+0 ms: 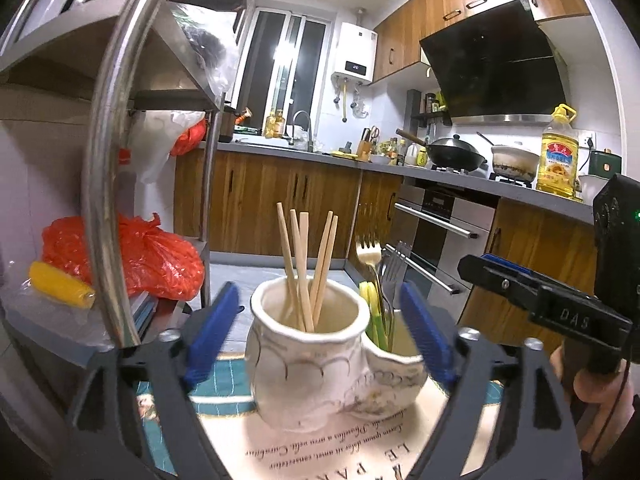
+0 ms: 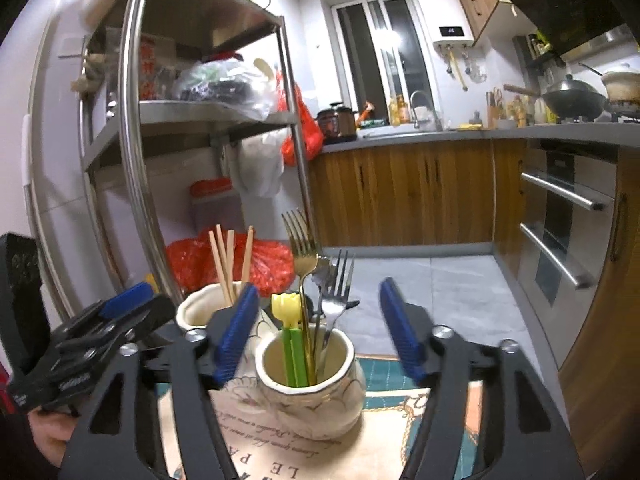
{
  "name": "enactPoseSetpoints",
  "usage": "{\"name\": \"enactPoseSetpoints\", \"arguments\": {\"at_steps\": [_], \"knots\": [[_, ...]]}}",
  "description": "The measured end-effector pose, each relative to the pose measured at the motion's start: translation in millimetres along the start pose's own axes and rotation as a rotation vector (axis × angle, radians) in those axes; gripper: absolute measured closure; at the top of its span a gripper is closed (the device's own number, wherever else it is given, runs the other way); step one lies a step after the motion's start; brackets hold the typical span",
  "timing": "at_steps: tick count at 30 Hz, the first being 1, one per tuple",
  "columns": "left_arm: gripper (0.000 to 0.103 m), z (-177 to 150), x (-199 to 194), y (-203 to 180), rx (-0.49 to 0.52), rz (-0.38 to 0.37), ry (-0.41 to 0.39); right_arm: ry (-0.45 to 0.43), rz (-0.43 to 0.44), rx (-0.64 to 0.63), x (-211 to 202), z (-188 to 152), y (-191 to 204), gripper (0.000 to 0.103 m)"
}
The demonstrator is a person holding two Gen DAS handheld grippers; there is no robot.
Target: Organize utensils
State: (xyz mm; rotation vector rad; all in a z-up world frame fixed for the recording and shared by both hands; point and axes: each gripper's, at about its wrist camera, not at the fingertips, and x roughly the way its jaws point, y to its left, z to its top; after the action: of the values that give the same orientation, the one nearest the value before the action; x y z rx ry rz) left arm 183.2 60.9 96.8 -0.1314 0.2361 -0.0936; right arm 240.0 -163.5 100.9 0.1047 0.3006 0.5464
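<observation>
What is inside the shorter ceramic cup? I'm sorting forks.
Shorter ceramic cup: gold fork, silver forks, green-and-yellow plastic utensil. Their lower ends and the cup's bottom are hidden.

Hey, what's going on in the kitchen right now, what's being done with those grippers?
A person is sorting utensils with a handheld gripper in each hand. Both the left gripper and the right gripper are open and empty, poised around a white two-cup ceramic holder on a printed mat. One cup holds the wooden chopsticks; the other holds a gold fork, silver forks and a green and yellow utensil. Nothing is being gripped right now.
</observation>
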Motion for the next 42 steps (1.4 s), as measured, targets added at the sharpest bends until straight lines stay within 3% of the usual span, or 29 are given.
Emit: {"name": "enactPoseSetpoints", "arguments": {"at_steps": [2, 8, 12, 22, 34, 42], "knots": [[0.007, -2.4, -6.8, -3.5, 0.017, 0.011, -0.01, -0.015, -0.012, 0.001, -4.7, -3.6, -1.2, 0.022], [0.005, -8.8, -24.0, -15.5, 0.081, 0.031, -0.042, -0.028, -0.047, -0.024, -17.2, -19.7, -5.3, 0.01], [0.005, -11.8, -26.6, -13.9, 0.069, 0.029, -0.026, -0.017, -0.074, -0.039, -26.7, -31.5, -10.2, 0.009], [0.005, -20.6, -27.7, -6.7, 0.046, 0.05, -0.03, -0.047, -0.04, -0.09, -52.9, -52.2, -4.0, 0.006], [0.005, -34.6, -26.9, -20.3, 0.105, 0.048, -0.022, -0.089, -0.037, -0.108, -52.3, -60.3, 2.9, 0.006], [0.005, -36.0, -26.9, -17.9, 0.092, 0.044, -0.026, -0.082, -0.056, -0.12, -49.3, -61.2, 5.2, 0.006]]}}
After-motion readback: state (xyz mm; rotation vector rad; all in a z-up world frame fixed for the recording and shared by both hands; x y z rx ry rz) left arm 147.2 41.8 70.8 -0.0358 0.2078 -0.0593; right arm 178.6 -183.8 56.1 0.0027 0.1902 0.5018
